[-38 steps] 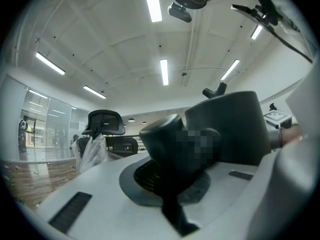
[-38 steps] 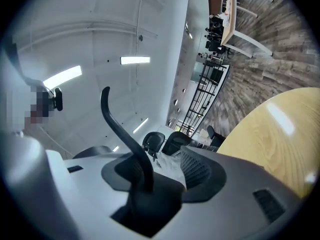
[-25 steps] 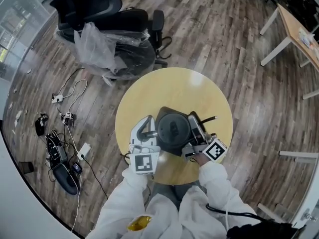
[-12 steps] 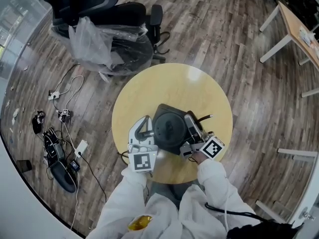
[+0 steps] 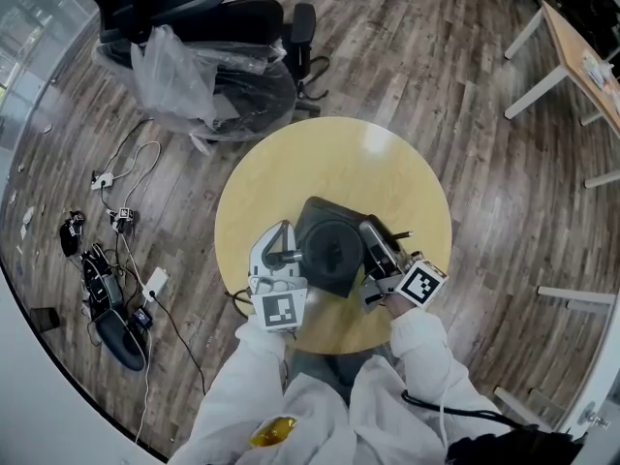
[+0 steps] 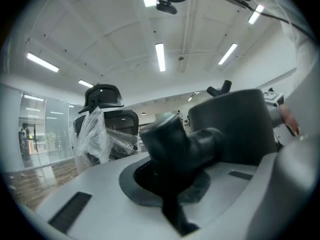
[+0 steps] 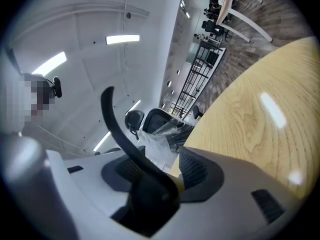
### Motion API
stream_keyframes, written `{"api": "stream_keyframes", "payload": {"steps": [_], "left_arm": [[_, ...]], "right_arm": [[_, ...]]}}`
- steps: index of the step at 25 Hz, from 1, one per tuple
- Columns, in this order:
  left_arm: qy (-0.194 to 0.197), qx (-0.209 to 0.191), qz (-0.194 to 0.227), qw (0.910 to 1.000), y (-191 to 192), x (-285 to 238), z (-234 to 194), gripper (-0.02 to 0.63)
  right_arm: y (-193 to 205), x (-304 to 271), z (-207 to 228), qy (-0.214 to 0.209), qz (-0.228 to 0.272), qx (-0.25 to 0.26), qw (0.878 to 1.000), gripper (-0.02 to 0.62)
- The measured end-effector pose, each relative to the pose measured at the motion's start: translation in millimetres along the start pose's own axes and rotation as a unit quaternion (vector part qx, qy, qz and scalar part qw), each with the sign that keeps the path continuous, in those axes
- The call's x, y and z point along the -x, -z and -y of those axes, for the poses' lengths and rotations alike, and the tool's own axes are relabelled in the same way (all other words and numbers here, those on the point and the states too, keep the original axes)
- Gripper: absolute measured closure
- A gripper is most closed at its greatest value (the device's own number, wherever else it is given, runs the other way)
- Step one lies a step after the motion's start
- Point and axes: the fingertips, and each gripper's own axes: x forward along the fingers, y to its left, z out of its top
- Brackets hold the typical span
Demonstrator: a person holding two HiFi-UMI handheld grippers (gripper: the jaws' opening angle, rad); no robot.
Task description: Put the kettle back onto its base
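Head view first: we see the dark kettle (image 5: pixel 334 250) over its dark square base (image 5: pixel 312 213), on the near half of the round yellow table (image 5: pixel 329 158); we cannot tell whether it is fully seated. The left gripper (image 5: pixel 282 252) is clamped on the kettle's handle (image 6: pixel 175 144). The right gripper (image 5: pixel 376 248), just beside the kettle on the other side, is closed around a black cord (image 7: pixel 117 129). Beyond the table stands an office chair (image 5: pixel 242 27) draped with a plastic bag (image 5: pixel 179 71).

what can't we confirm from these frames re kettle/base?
- Seating: head view, kettle covers the base centre; contact unreadable.
- Left gripper view: kettle fills it; base unseen.
- Right gripper view: black cord clamped in right hand-held gripper; the jaws hide where it leads.
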Motion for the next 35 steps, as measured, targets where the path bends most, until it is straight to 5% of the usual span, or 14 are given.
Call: {"api": "stream_keyframes", "payload": {"steps": [6, 11, 18, 23, 27, 28, 30, 32, 35], "left_arm": [[-0.018, -0.009, -0.004, 0.9998, 9, -2, -3, 0.607], [-0.061, -0.001, -0.025, 0.9978, 32, 6, -9, 0.604], [-0.061, 0.064, -0.060, 0.9943, 52, 40, -9, 0.484], [-0.056, 0.092, -0.061, 0.9922, 36, 98, 9, 0.477], [-0.048, 0.148, -0.050, 0.9865, -15, 147, 20, 0.479], [-0.035, 0.161, -0.040, 0.9855, -34, 156, 24, 0.484], [-0.005, 0.178, -0.012, 0.9839, -73, 173, 32, 0.604], [0.022, 0.184, 0.011, 0.9826, -110, 188, 41, 0.606], [0.041, 0.180, 0.054, 0.9813, -161, 215, 50, 0.606]], "right_arm": [[-2, 24, -6, -0.012, -0.012, 0.004, 1.000, 0.380], [9, 66, 0, -0.003, 0.016, -0.050, 0.999, 0.380], [17, 105, -5, 0.012, 0.038, -0.072, 0.997, 0.380], [25, 129, -17, 0.018, 0.043, -0.078, 0.996, 0.380], [43, 142, -51, 0.018, 0.029, -0.076, 0.997, 0.380], [48, 144, -65, 0.017, 0.021, -0.065, 0.997, 0.380], [60, 147, -98, 0.016, -0.006, -0.019, 1.000, 0.380], [74, 150, -136, 0.016, -0.046, 0.065, 0.997, 0.382], [93, 159, -191, 0.014, -0.086, 0.210, 0.974, 0.382]]}}
